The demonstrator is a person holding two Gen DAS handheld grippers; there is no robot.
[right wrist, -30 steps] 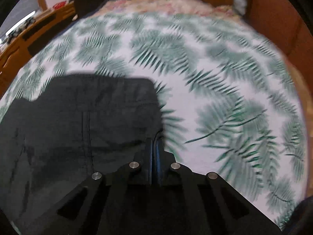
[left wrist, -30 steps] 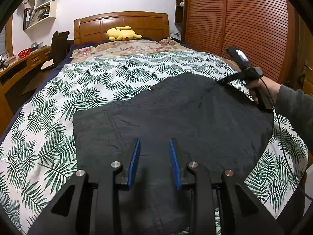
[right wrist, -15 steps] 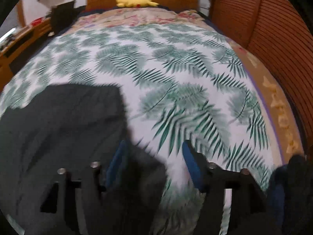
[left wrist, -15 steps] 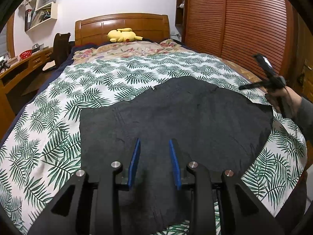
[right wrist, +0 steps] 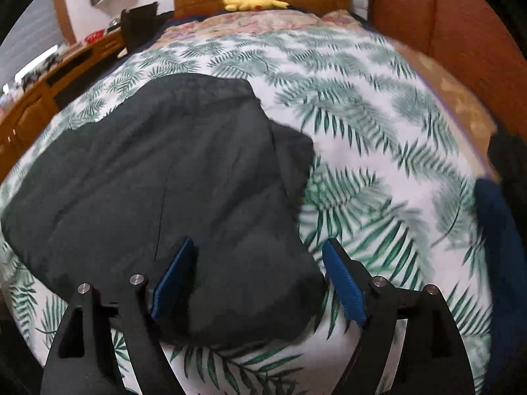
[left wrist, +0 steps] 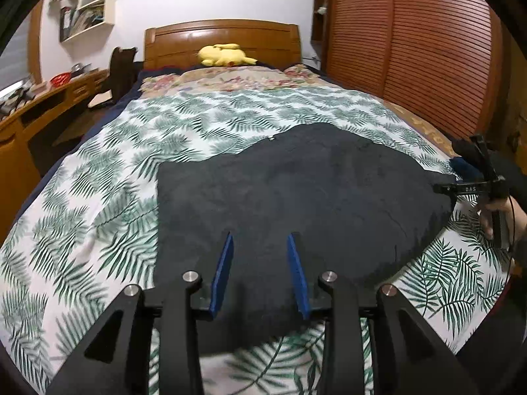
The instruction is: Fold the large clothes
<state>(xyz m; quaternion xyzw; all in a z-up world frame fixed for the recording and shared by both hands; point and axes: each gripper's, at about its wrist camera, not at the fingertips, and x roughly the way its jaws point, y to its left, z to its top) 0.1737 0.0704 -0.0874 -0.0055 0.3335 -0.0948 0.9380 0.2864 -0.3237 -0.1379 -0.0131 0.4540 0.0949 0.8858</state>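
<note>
A large dark grey garment (left wrist: 296,191) lies spread flat on the palm-leaf bedspread (left wrist: 108,197). My left gripper (left wrist: 259,235) hovers over the garment's near edge. Its blue pads are apart and still opening, pressing on nothing. In the right wrist view the same garment (right wrist: 164,181) fills the left half, its right corner folded into a blunt point. My right gripper (right wrist: 258,242) stands above the garment's near right edge. Its jaws are opening wide and the cloth lies loose under them. The hand (left wrist: 500,210) holding the right tool shows at the right edge of the left wrist view.
A yellow plush toy (left wrist: 225,55) rests by the wooden headboard (left wrist: 224,38). A floral pillow (left wrist: 230,77) lies below it. A wooden slatted wardrobe (left wrist: 411,49) runs along the right side, and a desk (left wrist: 39,105) with a dark chair (left wrist: 122,65) stands on the left.
The right gripper went from shut to wide open, let go of the garment's edge and drew back toward the near right corner. The left gripper pulled back slightly and widened a little.
</note>
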